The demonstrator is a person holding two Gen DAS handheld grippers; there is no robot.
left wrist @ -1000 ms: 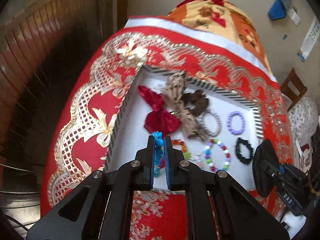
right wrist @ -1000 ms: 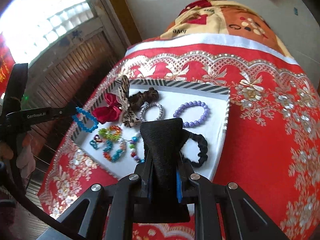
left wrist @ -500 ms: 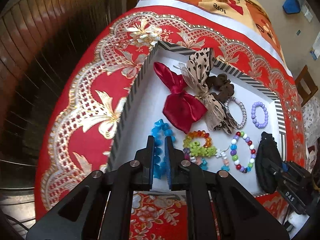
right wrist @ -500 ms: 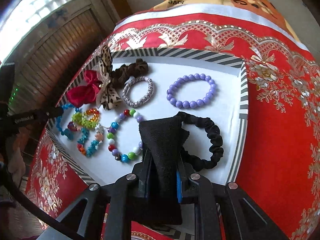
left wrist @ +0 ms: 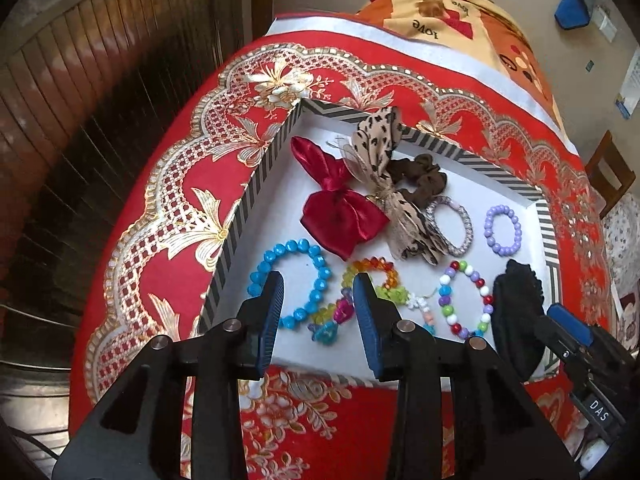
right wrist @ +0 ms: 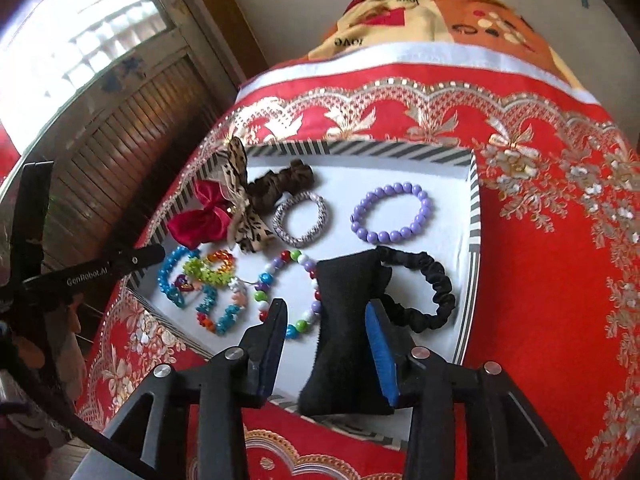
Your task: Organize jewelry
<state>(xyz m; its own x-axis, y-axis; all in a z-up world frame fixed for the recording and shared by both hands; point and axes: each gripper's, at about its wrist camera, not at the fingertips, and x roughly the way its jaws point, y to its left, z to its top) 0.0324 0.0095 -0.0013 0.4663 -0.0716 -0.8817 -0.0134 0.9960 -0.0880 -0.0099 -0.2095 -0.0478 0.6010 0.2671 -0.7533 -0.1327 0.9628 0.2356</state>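
Both grippers spread: left gripper point(left wrist: 318, 312) over blue bracelet point(left wrist: 294, 286) lying in tray point(left wrist: 256, 184); right gripper point(right wrist: 326, 344) straddling black scrunchie point(right wrist: 400, 292), slack on tray floor. Placing step apparently finished. Next move likely lift clear without snagging fabric.

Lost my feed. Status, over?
Left gripper open, blue bracelet down in tray. Right gripper open, black bow between fingers. Nothing blocking.
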